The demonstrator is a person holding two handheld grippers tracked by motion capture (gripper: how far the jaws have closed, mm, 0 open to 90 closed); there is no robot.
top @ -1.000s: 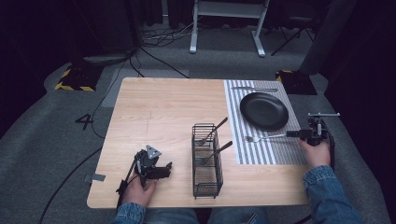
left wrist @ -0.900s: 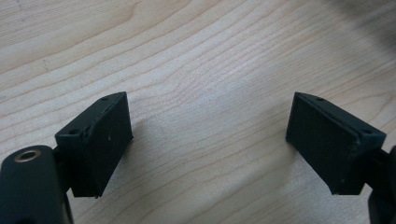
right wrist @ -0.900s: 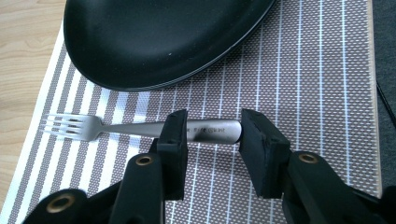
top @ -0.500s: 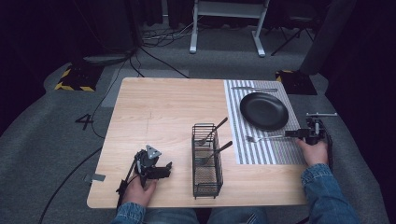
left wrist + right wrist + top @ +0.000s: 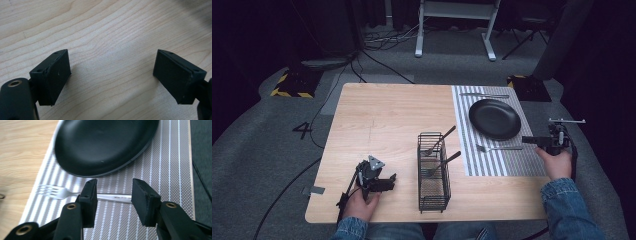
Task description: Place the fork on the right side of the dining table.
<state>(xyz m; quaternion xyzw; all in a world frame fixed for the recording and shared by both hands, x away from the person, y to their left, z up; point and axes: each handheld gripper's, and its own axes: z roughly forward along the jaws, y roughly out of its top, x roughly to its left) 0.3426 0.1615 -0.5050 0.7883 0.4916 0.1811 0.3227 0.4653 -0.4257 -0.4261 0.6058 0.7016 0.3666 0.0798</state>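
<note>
Right gripper (image 5: pixel 113 200) has backed off right from the fork (image 5: pixel 75 193); its fingers are apart, fork left lying on the striped mat (image 5: pixel 512 162) just near of the plate (image 5: pixel 494 118). Looks like a finished placement. Left gripper (image 5: pixel 111 75) idle, fingers apart over bare worktop (image 5: pixel 382 115).

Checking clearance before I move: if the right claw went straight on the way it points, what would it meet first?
Most likely the fork on the striped placemat: its handle lies crosswise just past the open right claw. The black plate sits beyond it. Height above the mat is unclear.

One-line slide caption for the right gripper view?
Open right gripper poised over a fork on a striped mat beside a black plate.
</note>
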